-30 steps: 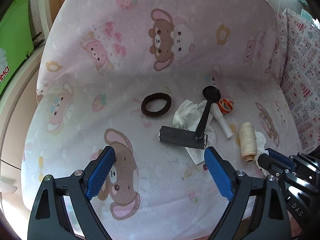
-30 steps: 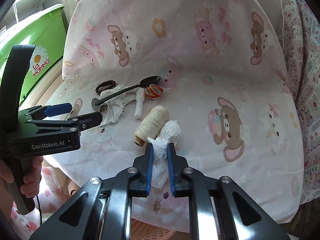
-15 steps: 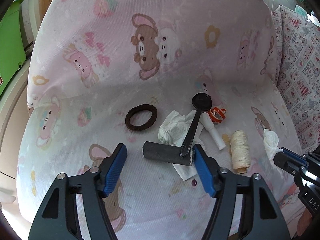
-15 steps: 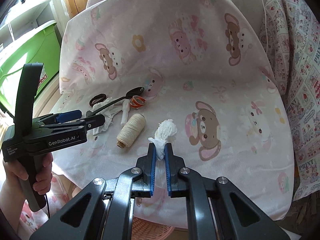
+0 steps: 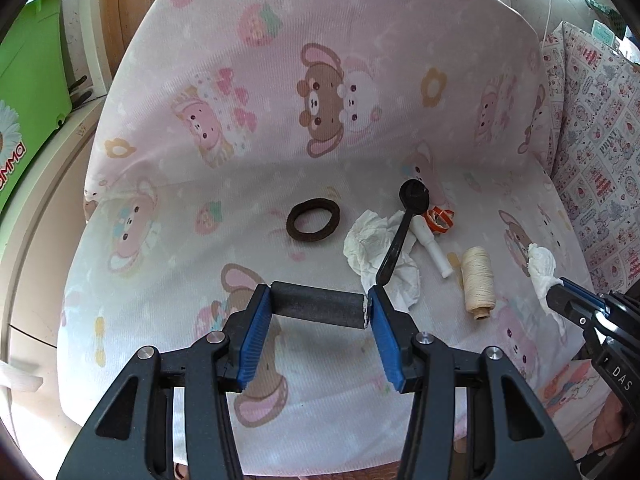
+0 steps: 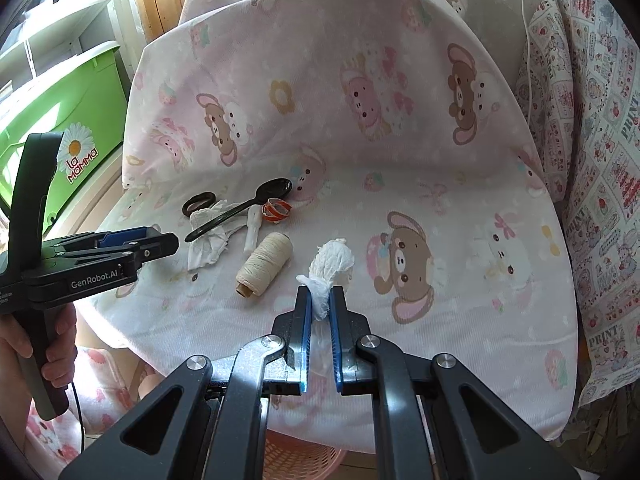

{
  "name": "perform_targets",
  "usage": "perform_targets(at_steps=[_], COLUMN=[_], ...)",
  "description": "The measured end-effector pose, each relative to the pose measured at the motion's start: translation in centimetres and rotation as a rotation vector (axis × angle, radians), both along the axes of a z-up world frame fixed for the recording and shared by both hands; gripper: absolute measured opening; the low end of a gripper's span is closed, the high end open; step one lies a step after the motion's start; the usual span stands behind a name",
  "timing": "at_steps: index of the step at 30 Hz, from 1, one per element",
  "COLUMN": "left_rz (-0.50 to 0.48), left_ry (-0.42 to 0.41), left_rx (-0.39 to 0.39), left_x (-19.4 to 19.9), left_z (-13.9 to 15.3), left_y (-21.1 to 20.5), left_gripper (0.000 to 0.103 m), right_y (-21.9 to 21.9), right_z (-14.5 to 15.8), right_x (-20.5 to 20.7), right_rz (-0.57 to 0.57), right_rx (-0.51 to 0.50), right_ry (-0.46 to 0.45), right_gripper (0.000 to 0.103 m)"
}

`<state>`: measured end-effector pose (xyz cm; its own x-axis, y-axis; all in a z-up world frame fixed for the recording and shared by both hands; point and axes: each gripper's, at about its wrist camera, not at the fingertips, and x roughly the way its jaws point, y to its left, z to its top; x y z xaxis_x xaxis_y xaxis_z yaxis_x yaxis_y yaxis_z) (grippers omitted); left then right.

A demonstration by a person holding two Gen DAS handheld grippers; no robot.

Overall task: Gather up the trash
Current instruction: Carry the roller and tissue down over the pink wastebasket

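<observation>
Between the blue pads of your left gripper point(image 5: 318, 312), in its own wrist view, a dark grey tube point(image 5: 319, 307) lies crosswise, one pad against each end. Those jaws have just been closing onto it, and they now grasp it. Beyond the right pad lies a crumpled white tissue point(image 5: 378, 246) with a black spoon point(image 5: 404, 224) resting across it. Further ahead and to the left is a brown hair tie point(image 5: 313, 219). To the right, on the pink cartoon-print cover point(image 5: 200, 184), lie a cream thread spool point(image 5: 477, 280), a white stick point(image 5: 432, 249) and an orange ring point(image 5: 440, 219).

In your right wrist view, your right gripper point(image 6: 320, 300) is clenched on a twisted white tissue wad point(image 6: 332, 266), which sticks up past the fingertips. The spool sits just ahead to the left. Your left gripper comes in from the far left, held by a hand point(image 6: 24, 344). A pink basket point(image 6: 304, 456) shows below the cover's edge.
</observation>
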<state>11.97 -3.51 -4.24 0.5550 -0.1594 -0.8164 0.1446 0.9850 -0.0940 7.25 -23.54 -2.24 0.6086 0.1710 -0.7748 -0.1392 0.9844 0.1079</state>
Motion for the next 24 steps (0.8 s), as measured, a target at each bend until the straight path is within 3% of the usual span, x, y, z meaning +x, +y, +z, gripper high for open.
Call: perform_targets(at_steps=[5,11,17,24], left_rz=[0.016,0.010,0.008,-0.001], left_ry=[-0.070,-0.117,-0.139,-0.141], left_rx=[0.064,0.077,0.022,0.010], left_x=[-1.7,-3.6,-5.1,-7.8], left_z=[1.2,2.4,3.5,3.8], left_y=[0.6,1.0,0.9,1.0], left_gripper=[0.048,0.048,0.048,0.048], right_y=[0.0,0.8,1.4,2.6], right_z=[0.1,0.5,1.7,2.6], right_x=[-0.4,-1.2,-3.1,-5.8], right_rz=[-0.004,0.005,0.019,0.052], right_rx=[0.029,0.021,0.046,0.069], right_ry=[0.002,-0.016,-0.046,-0.070], right_gripper=[0.010,0.010,0.010,0.010])
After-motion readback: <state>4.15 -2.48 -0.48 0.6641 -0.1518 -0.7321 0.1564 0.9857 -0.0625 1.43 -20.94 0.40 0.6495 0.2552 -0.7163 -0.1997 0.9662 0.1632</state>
